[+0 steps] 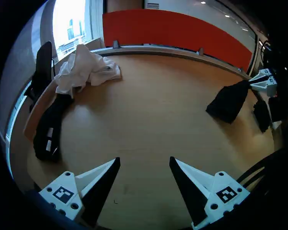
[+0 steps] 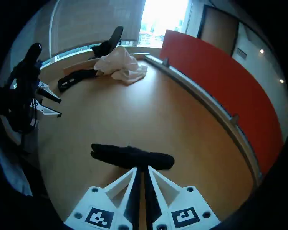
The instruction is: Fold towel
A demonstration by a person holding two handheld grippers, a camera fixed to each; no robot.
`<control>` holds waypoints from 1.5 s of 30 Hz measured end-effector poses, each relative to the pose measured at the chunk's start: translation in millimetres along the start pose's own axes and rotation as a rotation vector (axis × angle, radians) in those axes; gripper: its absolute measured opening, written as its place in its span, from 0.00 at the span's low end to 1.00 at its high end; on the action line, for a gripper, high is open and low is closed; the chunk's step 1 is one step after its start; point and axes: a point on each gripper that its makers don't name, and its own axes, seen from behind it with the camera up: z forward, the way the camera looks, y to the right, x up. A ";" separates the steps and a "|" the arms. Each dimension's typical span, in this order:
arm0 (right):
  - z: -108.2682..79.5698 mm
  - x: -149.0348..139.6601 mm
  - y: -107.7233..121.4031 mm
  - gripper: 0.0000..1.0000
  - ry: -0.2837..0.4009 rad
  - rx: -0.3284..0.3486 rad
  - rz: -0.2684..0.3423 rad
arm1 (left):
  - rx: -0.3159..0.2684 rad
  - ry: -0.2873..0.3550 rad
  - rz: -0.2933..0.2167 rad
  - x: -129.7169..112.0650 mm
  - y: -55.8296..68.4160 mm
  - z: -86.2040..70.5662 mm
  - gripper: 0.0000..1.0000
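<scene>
Black towel [image 2: 132, 156]: plain dark cloth, bunched into a long rumpled strip over the wooden table [image 2: 151, 111], one edge pinched between the nearly closed fingers of the right gripper [image 2: 143, 168]. Left gripper [image 1: 144, 161]: jaws spread wide, holding nothing. White cloth [image 1: 86, 69]: heaped at the table's far edge.

In the left gripper view, your towel [image 1: 229, 101] sits on the table [image 1: 155, 115] at two o'clock, the cloth pile [image 1: 86, 69] at eleven.
</scene>
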 end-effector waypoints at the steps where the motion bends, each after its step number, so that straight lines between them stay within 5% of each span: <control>1: -2.8 2.6 2.5 0.05 0.004 -0.004 -0.002 | -0.001 0.002 0.001 1.1 0.6 -0.4 0.95; 20: -50.4 -10.6 58.7 0.05 0.015 -0.087 0.052 | -0.027 0.018 0.035 10.1 19.0 0.5 0.95; 45: -137.3 -101.5 185.0 0.05 -0.066 -0.246 0.190 | -0.033 0.014 0.072 22.2 36.4 7.6 0.95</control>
